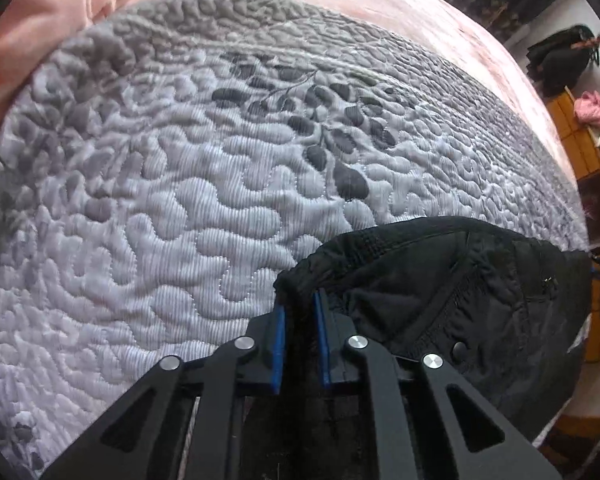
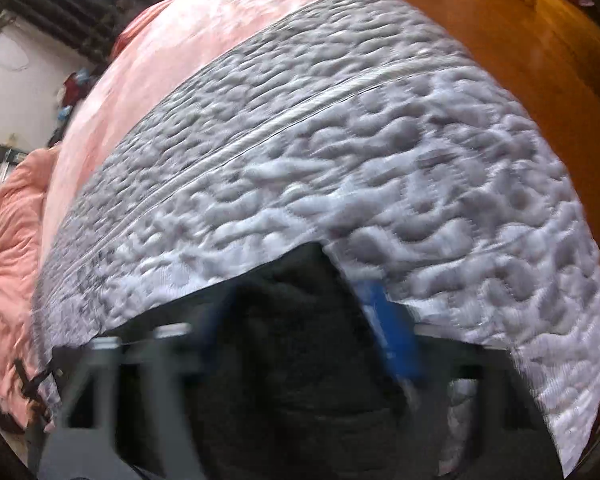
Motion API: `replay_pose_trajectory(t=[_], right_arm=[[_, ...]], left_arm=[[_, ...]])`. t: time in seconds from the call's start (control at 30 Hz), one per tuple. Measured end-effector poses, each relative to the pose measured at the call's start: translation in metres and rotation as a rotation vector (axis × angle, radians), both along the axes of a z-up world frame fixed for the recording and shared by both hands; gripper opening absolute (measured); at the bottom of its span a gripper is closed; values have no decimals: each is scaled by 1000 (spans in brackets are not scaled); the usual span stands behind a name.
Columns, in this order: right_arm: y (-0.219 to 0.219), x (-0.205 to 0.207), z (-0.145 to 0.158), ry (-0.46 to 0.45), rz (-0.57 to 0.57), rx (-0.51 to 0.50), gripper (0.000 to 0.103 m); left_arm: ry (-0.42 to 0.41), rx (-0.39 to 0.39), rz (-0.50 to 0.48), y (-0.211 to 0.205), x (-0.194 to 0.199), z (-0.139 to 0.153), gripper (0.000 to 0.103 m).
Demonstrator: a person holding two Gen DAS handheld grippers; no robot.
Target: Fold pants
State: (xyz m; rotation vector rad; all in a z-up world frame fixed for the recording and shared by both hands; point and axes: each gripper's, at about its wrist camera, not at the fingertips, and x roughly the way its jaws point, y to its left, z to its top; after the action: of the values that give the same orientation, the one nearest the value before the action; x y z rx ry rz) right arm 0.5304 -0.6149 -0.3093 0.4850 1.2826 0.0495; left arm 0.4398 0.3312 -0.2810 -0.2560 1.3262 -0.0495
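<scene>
Left wrist view: the left tool (image 1: 299, 308) is pointing steeply down at the bed, its blue pads (image 1: 278, 344) drawn nearly together and pinching the gathered waistband edge of the black pants (image 1: 452, 292). The rest of the garment is bunching to the right on the grey quilted bedspread (image 1: 180, 184), with a pink blanket (image 1: 40, 40) lying beyond.

Right wrist view: heavily blurred. The right tool (image 2: 300, 320) is standing partly open, with dark pants cloth (image 2: 292, 300) filling the gap between its blue pads (image 2: 388, 336); whether the pads are actually pressing on it cannot be told. The quilt (image 2: 380, 160) is running off toward a wooden floor (image 2: 500, 20).

Judgement: both ends seem to be getting secured. To do this well, the right tool should be closing fully on the cloth before any lift, and both should be rising together so the fabric is hanging evenly.
</scene>
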Motion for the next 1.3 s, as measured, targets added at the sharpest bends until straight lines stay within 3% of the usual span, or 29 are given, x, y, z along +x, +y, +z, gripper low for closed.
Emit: replay_pose_trajectory(t=[0.07, 0.1, 0.43, 0.57, 0.67, 0.83, 0.97, 1.17, 1.3], right_arm=[[1, -8, 13, -39, 21, 4, 16], [2, -12, 20, -54, 25, 6, 12], [14, -78, 133, -255, 40, -10, 8], [14, -130, 172, -336, 17, 6, 7], [7, -173, 186, -382, -14, 22, 7], [-4, -245, 189, -439, -80, 41, 7], [-12, -304, 173, -458, -154, 56, 7], [-17, -373, 159, -478, -226, 82, 7], [-13, -407, 150, -469, -236, 66, 10]], left_arm=[[-22, 12, 7, -1, -2, 10, 10], [-34, 9, 15, 0, -4, 15, 10], [-223, -55, 50, -4, -49, 88, 9], [-315, -88, 39, -9, -74, 119, 9], [-381, -109, 24, -11, -100, 141, 9], [-484, -147, -7, -16, -160, 173, 9], [-513, -154, -14, -14, -207, 180, 9], [-504, -177, 22, -3, -273, 170, 9], [-467, -189, 49, 5, -301, 147, 11]])
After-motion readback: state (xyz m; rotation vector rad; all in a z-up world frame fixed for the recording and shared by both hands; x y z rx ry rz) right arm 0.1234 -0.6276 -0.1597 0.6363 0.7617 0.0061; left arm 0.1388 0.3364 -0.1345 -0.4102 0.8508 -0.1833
